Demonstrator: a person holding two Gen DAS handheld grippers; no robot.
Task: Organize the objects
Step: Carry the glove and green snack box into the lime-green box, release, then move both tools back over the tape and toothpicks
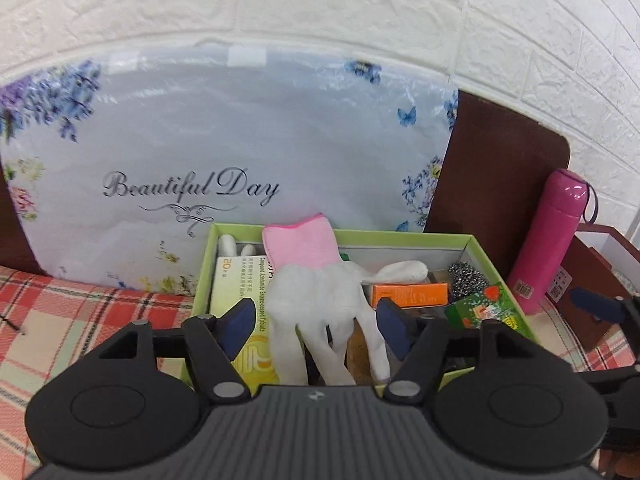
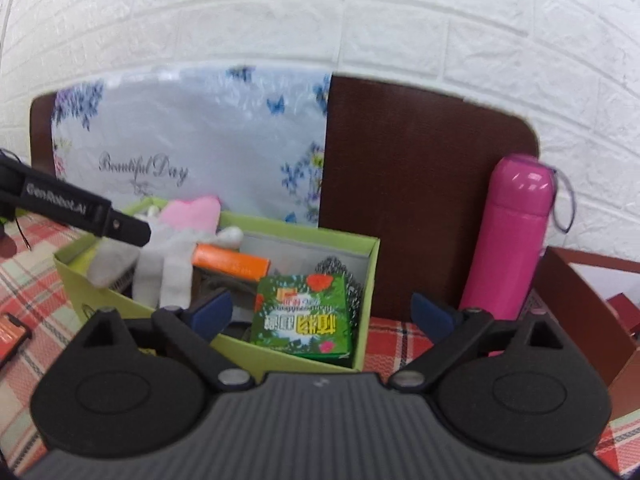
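- A white work glove [image 1: 328, 308] with a pink cuff lies draped across the contents of a green open box [image 1: 404, 236], its fingers hanging between the wide-apart jaws of the left gripper [image 1: 316, 326]; no pad touches it.
- Packed around the glove: a pale yellow tablet carton [image 1: 236, 292] beyond the left jaw, an orange carton [image 1: 410, 294] and a steel scouring ball [image 1: 466, 276] beyond the right jaw, and a green floral packet [image 1: 484, 310] at the box's right end.
- The right gripper [image 2: 322, 314] hovers over the box's near right corner, jaws spread and holding nothing, the green floral packet lying between them.
- A pink flask [image 2: 510, 232] stands upright just outside the right gripper's right jaw, beside the box on a red plaid cloth [image 1: 80, 320].
- Behind the box leans a floral "Beautiful Day" bag [image 1: 224, 152] against a brown board [image 2: 420, 184] and white brick wall [image 2: 320, 12].
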